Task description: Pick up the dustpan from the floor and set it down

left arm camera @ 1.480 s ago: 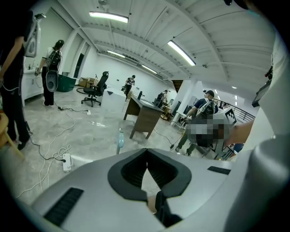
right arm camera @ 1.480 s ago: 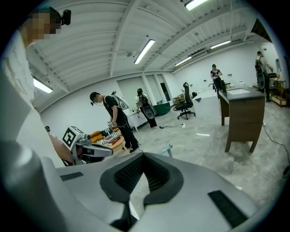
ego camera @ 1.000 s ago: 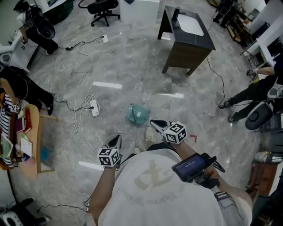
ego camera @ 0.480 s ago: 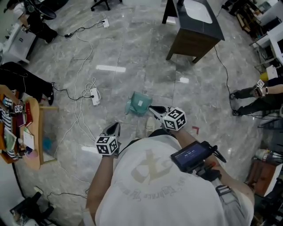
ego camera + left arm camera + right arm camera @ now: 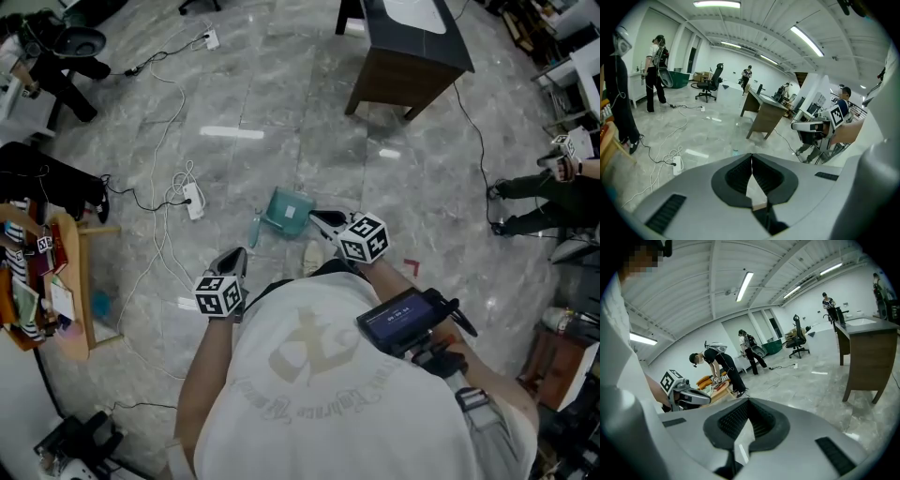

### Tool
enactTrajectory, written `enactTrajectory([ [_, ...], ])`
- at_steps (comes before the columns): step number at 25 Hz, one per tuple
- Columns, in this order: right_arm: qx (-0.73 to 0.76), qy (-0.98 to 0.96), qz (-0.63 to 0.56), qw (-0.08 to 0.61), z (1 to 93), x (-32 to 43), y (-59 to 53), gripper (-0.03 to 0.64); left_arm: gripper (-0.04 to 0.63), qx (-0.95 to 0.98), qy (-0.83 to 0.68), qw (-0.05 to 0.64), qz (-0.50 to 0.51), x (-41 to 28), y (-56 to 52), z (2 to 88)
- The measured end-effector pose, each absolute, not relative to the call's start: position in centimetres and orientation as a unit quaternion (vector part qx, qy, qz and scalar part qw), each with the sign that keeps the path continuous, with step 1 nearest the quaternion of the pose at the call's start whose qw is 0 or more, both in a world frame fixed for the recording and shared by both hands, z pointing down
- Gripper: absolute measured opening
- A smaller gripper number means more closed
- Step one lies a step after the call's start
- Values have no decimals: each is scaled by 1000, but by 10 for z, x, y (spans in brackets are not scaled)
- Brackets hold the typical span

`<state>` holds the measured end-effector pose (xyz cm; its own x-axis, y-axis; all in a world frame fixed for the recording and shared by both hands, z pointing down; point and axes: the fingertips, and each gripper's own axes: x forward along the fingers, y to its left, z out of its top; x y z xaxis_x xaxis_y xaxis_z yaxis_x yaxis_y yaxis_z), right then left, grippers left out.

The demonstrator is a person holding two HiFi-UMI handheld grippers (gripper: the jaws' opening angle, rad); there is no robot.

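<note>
So I'm closing in on the teal plastic dustpan (image 5: 286, 208) now. Compared with a second ago I'm stepping forward across the grey marble-look floor (image 5: 281, 122), and the dark wooden table (image 5: 398, 89) is sliding up toward the top edge of the head view. The dustpan is sitting flat on the floor right ahead of me, well clear of the table and off to the right of the white power strip (image 5: 193, 200) with its tangle of cables.

My right gripper (image 5: 317, 218) is leading. Its tip was trailing behind the dustpan before and it's now coming in just beside the dustpan's right edge, though I can't say it's touching. My left gripper (image 5: 236, 255) is hanging back, lower and to the left.

Both sets of jaws are pressed together with nothing between them, which you can see straight down the left gripper view (image 5: 751, 157) and the right gripper view (image 5: 748, 401). So nothing's picked up yet. I'm guessing I'll need to spread the right jaws before I can grab the rim or handle.
</note>
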<state>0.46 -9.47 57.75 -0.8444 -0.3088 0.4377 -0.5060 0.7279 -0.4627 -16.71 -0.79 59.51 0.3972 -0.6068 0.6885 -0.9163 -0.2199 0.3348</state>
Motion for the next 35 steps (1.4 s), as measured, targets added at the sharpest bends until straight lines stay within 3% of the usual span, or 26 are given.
enactTrajectory([
  [10, 232, -910, 308, 155, 580, 17, -131, 17, 14, 748, -498, 363, 248, -153, -45, 592],
  [26, 324, -863, 358, 148, 602, 23, -114, 17, 17, 763, -399, 415, 294, -162, -74, 644],
  [35, 380, -828, 387, 138, 616, 53, -90, 17, 23, 752, -375, 409, 356, -162, -87, 675],
])
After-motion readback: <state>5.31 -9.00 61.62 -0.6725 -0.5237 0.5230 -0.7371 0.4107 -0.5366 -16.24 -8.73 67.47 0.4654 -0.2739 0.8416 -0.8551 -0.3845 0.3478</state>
